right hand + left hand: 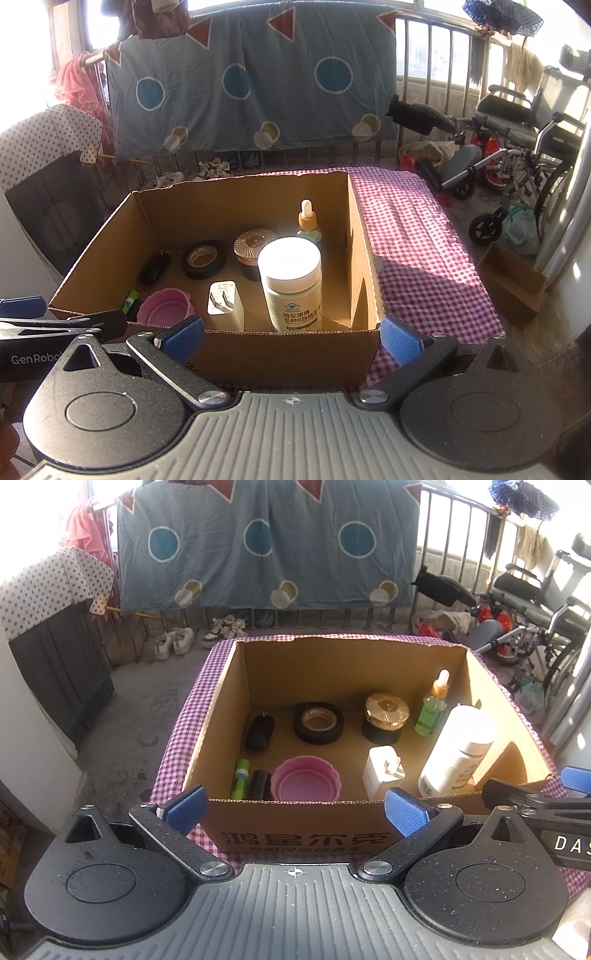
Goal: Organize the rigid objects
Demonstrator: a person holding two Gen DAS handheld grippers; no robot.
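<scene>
Just beyond both empty, spread claws (293, 808) (291, 338), the filled cardboard box (332, 657).

Brown cardboard box (221, 701) sits on a purple-white gingham cloth (424, 240). Inside: pink cup (306, 778) at 6 o'clock, black tape roll (318, 722) at 12, green dropper bottle (431, 710) (orange collar) at 2.
</scene>
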